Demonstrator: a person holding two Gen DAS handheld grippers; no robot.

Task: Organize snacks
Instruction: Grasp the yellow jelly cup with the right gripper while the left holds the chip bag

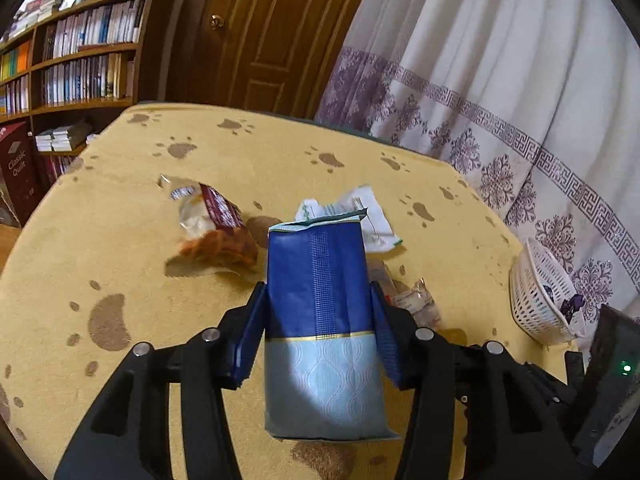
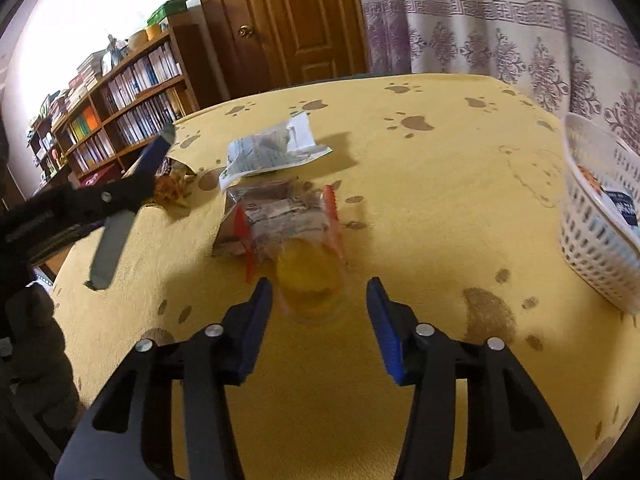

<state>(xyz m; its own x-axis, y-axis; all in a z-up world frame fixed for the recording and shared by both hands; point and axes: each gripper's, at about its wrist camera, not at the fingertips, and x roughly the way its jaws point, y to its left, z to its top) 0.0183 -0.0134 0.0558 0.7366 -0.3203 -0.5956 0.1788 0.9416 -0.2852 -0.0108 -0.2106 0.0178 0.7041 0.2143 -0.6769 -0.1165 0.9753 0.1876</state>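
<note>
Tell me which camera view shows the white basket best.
The right wrist view: the white basket is nearer there, with its open top and a packet inside visible. In the left wrist view it is small, at the edge, partly hidden.

The right gripper (image 2: 320, 304), jaws apart, hovers over a clear yellow snack packet (image 2: 304, 256) on the paw-print tablecloth (image 2: 440, 200).

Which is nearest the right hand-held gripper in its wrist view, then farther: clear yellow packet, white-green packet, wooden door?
1. Clear yellow packet, right between the open fingers.
2. White-green packet, mid-table, slightly left.
3. Wooden door, behind the table.
</note>
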